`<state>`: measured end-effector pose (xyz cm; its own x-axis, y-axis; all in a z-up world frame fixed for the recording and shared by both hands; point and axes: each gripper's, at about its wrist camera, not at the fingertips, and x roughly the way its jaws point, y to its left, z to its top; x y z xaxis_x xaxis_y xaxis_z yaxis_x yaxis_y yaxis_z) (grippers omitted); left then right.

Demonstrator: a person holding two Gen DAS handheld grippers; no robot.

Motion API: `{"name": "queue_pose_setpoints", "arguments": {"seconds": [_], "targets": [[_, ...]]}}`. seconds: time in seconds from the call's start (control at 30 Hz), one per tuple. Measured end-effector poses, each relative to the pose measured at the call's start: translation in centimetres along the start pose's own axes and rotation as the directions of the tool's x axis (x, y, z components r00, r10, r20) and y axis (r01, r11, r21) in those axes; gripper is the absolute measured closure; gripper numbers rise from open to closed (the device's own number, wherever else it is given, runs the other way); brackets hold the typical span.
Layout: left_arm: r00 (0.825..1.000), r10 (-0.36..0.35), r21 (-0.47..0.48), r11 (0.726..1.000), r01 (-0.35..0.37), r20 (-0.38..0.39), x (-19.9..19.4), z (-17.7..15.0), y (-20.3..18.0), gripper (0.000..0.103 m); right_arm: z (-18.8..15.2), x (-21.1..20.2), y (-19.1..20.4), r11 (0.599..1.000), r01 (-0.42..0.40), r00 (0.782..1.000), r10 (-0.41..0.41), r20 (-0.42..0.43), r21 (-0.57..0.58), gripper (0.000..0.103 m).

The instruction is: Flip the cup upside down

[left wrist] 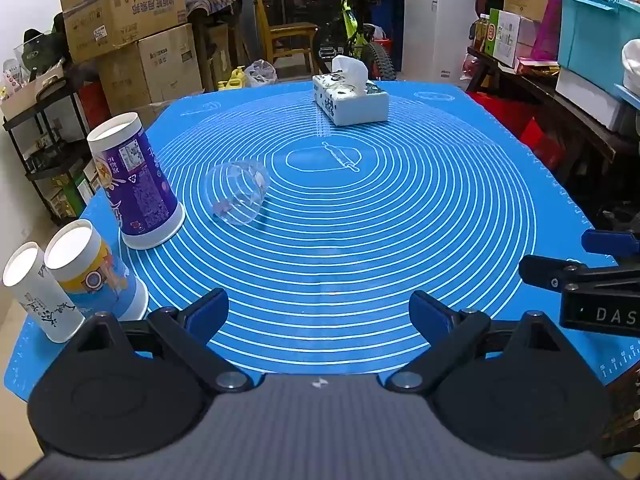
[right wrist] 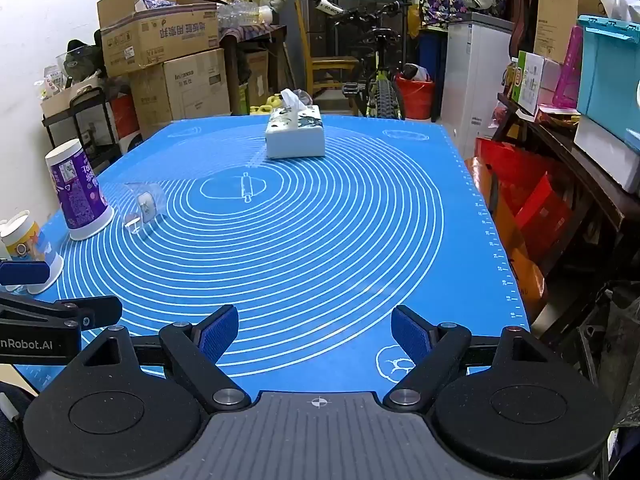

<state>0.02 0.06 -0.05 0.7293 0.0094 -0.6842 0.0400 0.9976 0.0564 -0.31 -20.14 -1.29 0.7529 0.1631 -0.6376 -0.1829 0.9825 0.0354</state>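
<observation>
Both your grippers, left [left wrist: 318, 314] and right [right wrist: 315, 330], hang wide open, empty; clear plastic cup [left wrist: 237, 193] lies sideways beside the purple cup [left wrist: 134, 184].

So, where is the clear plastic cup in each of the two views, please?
Left wrist view: the clear plastic cup lies on its side, left of centre, just right of the purple paper cup.
Right wrist view: the clear plastic cup is at far left, mid-height, again right of the purple paper cup.
Shared landmark: the tissue box at the far end of the mat.
</observation>
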Motion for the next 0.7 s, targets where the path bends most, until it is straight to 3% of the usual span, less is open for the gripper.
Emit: {"name": "queue_pose_setpoints", "arguments": {"seconds": [0.7], "targets": [[1.000, -0.008, 0.011, 1.000, 0.009, -0.014, 0.46, -0.12, -0.09, 0.007, -0.34, 0.27, -0.35, 1.000, -0.005, 1.000, 0.005, -0.006, 0.000, 0.017]]}}
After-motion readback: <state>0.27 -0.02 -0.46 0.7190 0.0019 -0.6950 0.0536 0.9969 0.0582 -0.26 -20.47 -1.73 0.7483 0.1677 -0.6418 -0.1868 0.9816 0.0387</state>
